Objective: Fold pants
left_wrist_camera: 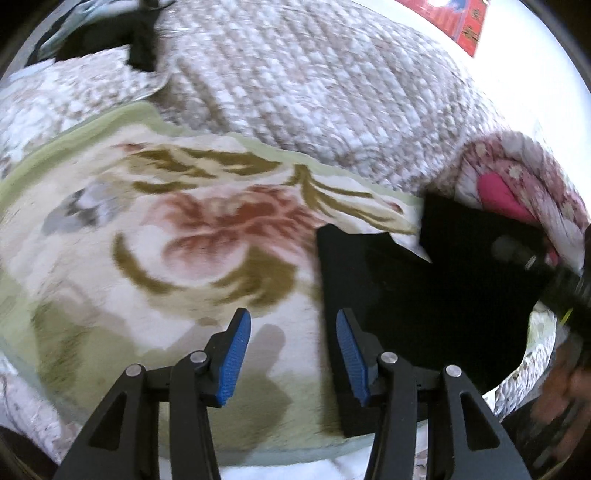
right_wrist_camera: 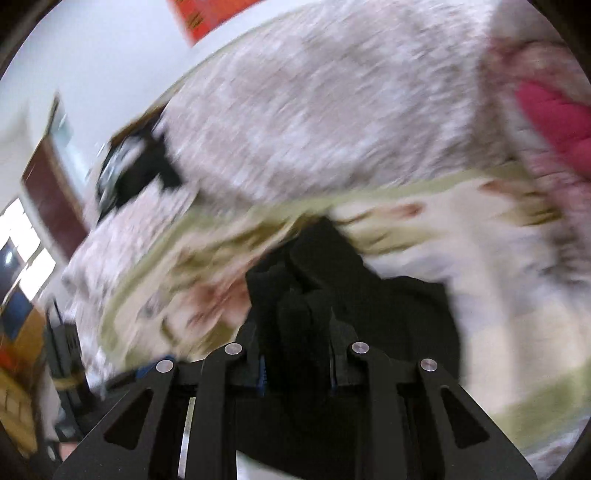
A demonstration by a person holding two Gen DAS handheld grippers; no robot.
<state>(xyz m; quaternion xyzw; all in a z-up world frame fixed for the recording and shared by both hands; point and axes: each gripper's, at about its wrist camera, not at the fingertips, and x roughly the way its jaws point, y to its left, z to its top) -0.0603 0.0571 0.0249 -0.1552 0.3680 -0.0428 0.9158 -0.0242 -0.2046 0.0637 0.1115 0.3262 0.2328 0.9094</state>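
Note:
Black pants [left_wrist_camera: 413, 295] lie folded on a floral blanket [left_wrist_camera: 184, 240] on the bed, at the right of the left wrist view. My left gripper [left_wrist_camera: 293, 325] is open and empty, hovering over the blanket just left of the pants' edge. In the blurred right wrist view, my right gripper [right_wrist_camera: 297, 332] is shut on a bunch of the black pants [right_wrist_camera: 317, 266] and holds it above the blanket [right_wrist_camera: 461, 258]. The right gripper's body shows at the right edge of the left wrist view [left_wrist_camera: 554, 280].
A quilted beige bedspread [left_wrist_camera: 314, 92] covers the bed beyond the blanket. A pink patterned quilt [left_wrist_camera: 517, 177] lies at the right. Another dark garment [left_wrist_camera: 122, 37] lies at the far left. A white wall with a red poster [left_wrist_camera: 454, 18] stands behind.

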